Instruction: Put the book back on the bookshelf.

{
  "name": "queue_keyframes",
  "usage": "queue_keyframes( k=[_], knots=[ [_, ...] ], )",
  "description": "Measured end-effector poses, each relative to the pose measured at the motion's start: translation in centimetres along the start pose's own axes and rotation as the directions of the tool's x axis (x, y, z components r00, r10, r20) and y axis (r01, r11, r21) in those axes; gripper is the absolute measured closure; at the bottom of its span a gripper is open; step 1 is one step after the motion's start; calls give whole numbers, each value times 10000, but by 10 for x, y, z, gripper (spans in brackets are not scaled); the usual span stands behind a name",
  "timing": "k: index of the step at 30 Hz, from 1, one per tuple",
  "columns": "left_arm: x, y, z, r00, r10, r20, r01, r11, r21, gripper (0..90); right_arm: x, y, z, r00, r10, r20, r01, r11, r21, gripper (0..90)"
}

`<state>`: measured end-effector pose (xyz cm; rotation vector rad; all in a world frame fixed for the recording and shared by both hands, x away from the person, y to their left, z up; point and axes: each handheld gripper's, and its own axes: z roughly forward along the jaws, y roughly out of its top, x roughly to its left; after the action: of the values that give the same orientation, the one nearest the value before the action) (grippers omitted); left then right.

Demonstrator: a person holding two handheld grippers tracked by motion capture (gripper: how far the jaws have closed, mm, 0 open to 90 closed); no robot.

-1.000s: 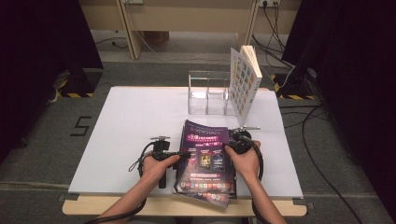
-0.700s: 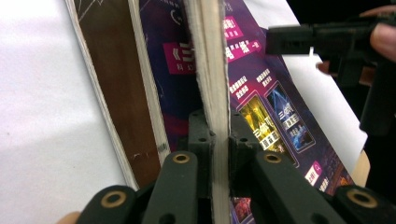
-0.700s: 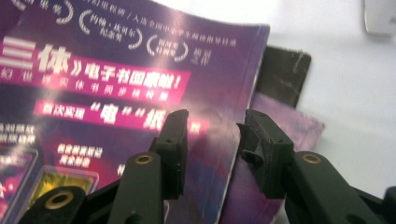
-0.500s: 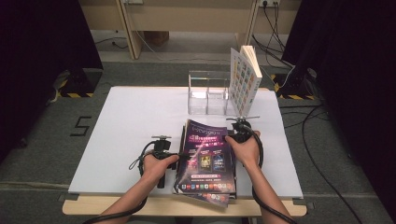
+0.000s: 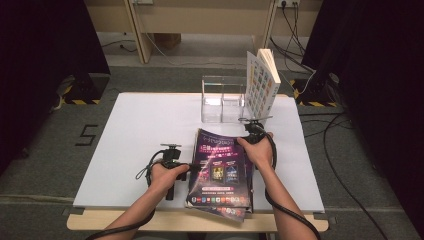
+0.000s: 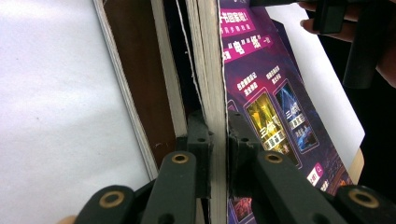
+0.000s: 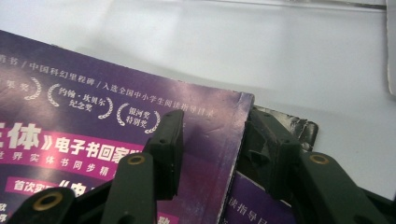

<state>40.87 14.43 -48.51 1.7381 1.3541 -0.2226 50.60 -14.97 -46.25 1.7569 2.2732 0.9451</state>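
The purple-covered magazine (image 5: pixel 220 167) lies on top of a small stack of books at the near edge of the bench (image 5: pixel 140 130), between the two hands. What has just changed is the grip on it: the left gripper (image 6: pixel 218 140) has just been closing, and in its own view its pads are now clamped on the left edge of the magazine's pages, with the brown book (image 6: pixel 140 88) of the stack just beyond its left jaw. The right gripper (image 7: pixel 212 140) has gone the other way — its jaws have just been opening, and they now stand apart astride the magazine's far right corner, one above the cover and one off its edge, pressing on nothing. Compared with a second ago, the right hand (image 5: pixel 257 150) has slid a little toward the far corner.

To my eye this is a handover of the hold — the left side now carries the magazine while the right lets go, likely to re-grip. Beyond the right gripper stand a clear acrylic holder (image 5: pixel 222 100) and an upright book (image 5: pixel 262 82).
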Motion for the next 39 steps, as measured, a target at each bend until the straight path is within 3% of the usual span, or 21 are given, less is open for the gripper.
queue_keyframes(
  k=[19, 21, 22, 29, 39],
  knots=[
    [4, 3, 1, 10000, -2, 6, 2, 9997, 260, 795, -9, 10, 11, 9960, 677, -587, -678, 9977, -3, 535],
    [4, 2, 1, 10000, -11, 10, 10, 9997, 245, 794, -8, 10, 10, 9956, 745, -561, -744, 9972, 35, 545],
    [4, 2, 1, 10000, -11, 8, 11, 9997, 238, 794, -9, 10, 10, 9972, 481, -564, -489, 9987, -125, 552],
    [2, 2, 1, 9999, 67, -89, -65, 9997, 216, 796, -5, 7, 2, 9964, 717, -449, -717, 9974, -1, 608],
    [2, 3, 1, 9999, 105, -103, -102, 9995, 296, 796, -12, 6, 3, 9904, 1060, -888, -1051, 9944, 145, 638]
  ],
)
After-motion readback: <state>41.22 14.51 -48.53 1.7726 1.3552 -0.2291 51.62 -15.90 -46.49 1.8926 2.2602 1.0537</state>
